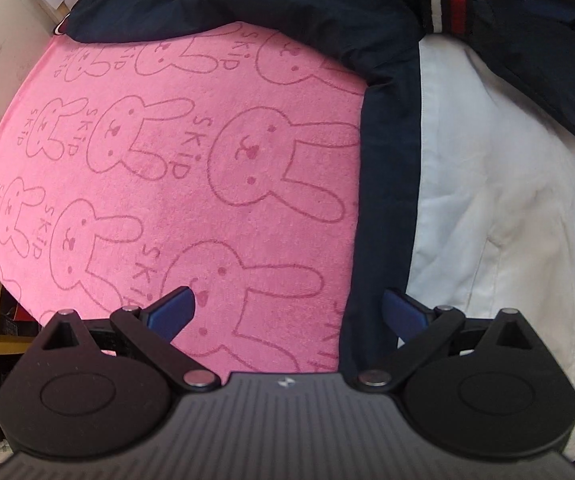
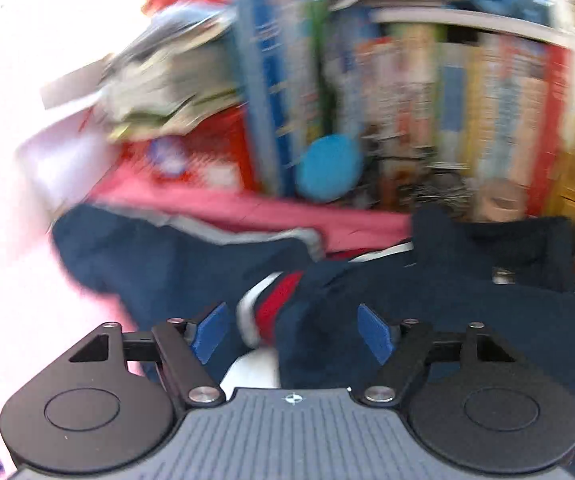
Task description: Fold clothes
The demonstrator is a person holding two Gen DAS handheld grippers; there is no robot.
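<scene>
Much of the right wrist view is smeared by blur: the books standing in a row behind are streaks of colour, their titles unreadable, and a round blue thing before them cannot be identified. Both views cut the jacket off, so its whole outline never shows. It lies on a pink towel, a plush cloth stamped with rabbit outlines and the word SKIP, which covers the surface. The jacket is smooth navy fabric with a broad white panel, and its ribbed cuff, striped white, navy and red, lies near the towel's far edge. The left gripper hangs with its blue pads spread wide, one over bare towel, the other over the jacket's navy edge, pinching nothing. The right gripper stands spread over the rumpled cuff and navy folds; its pads press on nothing.
</scene>
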